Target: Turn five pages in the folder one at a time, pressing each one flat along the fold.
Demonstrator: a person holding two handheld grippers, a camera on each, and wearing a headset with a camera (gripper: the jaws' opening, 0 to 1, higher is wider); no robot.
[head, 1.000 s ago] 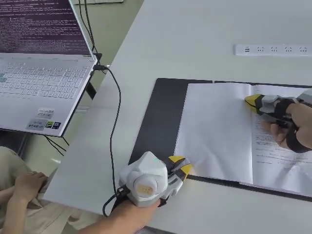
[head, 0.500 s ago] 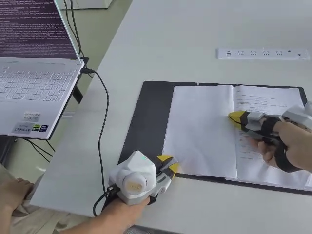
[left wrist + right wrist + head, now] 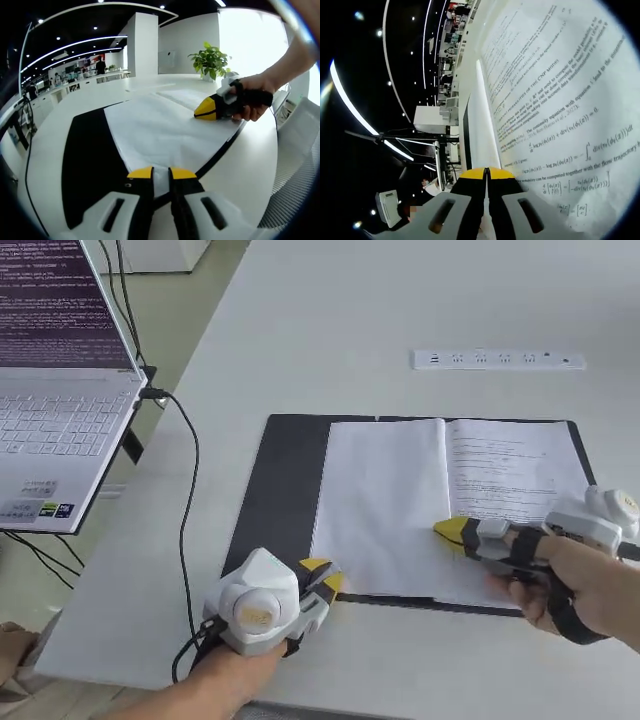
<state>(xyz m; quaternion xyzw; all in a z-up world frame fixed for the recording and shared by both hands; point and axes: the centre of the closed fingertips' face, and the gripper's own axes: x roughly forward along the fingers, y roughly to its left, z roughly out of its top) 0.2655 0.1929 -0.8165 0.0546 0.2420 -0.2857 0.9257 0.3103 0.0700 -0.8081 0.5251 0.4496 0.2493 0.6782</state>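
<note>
A black folder (image 3: 282,490) lies open on the white table, a blank turned page (image 3: 385,502) on its left and a printed page (image 3: 510,472) on its right. My right gripper (image 3: 447,530) is shut, its yellow tips resting on the paper at the fold near the folder's front edge; the right gripper view has printed text (image 3: 555,100) close ahead. My left gripper (image 3: 326,580) is shut too, its tips at the blank page's front-left corner (image 3: 159,182). The right gripper (image 3: 204,110) also comes into the left gripper view, on the paper.
An open laptop (image 3: 55,410) stands off the table's left side, with a black cable (image 3: 187,510) running across the table's left edge. A white power strip (image 3: 497,361) lies beyond the folder. A potted plant (image 3: 210,61) stands at the table's far end.
My right gripper has slid along the fold from the page's far part toward the folder's front edge. The left gripper has stayed at the page's corner. The head camera has shifted.
</note>
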